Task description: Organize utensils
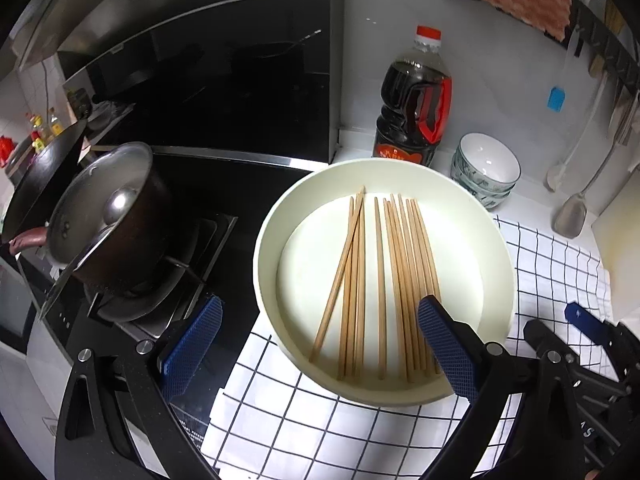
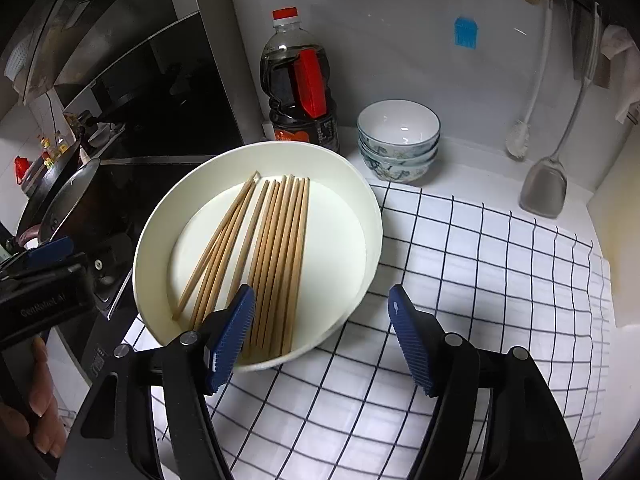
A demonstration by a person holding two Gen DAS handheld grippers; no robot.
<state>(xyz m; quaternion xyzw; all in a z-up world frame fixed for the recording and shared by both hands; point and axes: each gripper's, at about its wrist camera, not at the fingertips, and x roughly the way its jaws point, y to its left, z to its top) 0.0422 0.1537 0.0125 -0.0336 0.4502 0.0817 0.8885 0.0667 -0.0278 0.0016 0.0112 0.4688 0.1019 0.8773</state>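
Both grippers: black arms, silver pivot screws, ribbed blue fingers [image 2: 232, 340]; bare-skinned left hand [image 2: 40, 412] visible.

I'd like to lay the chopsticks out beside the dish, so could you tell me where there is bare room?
The checked cloth is bare between the white dish, bowl stack and metal spatula. Left of the dish it's crowded: the stove's pot.

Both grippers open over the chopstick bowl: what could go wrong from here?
The chopsticks lie packed and partly crossed, so the right hand-held gripper may pinch several or flick one out. The bowl overhangs the stove edge and could tip. The left hand-held gripper hovers close enough to collide.
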